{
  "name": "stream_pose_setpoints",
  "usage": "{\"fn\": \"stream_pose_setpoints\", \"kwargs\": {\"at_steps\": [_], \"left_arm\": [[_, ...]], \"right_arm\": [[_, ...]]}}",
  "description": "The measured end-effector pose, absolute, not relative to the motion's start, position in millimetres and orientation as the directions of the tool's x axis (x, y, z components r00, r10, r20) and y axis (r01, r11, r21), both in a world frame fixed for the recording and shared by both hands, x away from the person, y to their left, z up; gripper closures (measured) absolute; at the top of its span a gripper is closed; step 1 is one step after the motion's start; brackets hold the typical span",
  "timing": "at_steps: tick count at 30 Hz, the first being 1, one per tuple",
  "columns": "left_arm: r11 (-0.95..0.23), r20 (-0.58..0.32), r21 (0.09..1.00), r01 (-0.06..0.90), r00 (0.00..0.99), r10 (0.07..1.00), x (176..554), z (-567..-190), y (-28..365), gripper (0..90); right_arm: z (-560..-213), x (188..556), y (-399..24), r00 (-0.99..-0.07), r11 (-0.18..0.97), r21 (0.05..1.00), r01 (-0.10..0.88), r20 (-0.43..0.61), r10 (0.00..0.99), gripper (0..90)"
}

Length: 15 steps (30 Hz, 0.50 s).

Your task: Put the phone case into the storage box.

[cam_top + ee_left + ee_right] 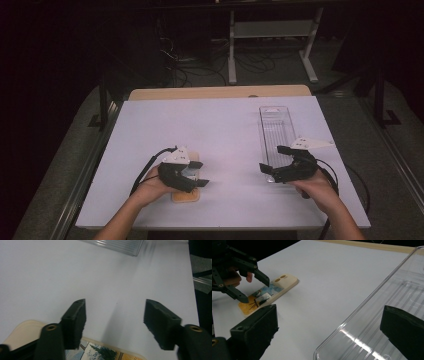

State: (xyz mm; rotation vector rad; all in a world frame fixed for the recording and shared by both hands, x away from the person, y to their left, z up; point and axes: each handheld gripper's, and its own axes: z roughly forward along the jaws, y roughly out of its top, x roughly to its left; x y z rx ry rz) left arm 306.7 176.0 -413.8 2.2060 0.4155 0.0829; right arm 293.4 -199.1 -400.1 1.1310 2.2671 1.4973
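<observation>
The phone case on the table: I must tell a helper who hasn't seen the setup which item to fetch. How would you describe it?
On the white table, look at the near left part, under the left gripper. The phone case lies flat there, cream-edged, with two camera holes and a painted picture. Its only neighbour, the clear plastic tray on the right, is transparent and longer.
</observation>
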Motion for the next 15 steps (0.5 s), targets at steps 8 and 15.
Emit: {"fn": "stream_pose_setpoints", "kwargs": {"at_steps": [8,15], "left_arm": [[-0.582,-0.108,0.760,0.289,0.940,0.325,304.2,-417.7,173.2,56.3],[-0.604,-0.136,0.731,0.318,0.935,0.328,301.4,-421.4,170.2,73.8]], "right_arm": [[-400.2,293.1,-199.0,-0.688,0.197,0.853,0.484,0.231,0.688,0.9],[-400.3,292.9,-198.8,-0.689,0.202,0.853,0.481,0.225,0.689,0.9]]}}
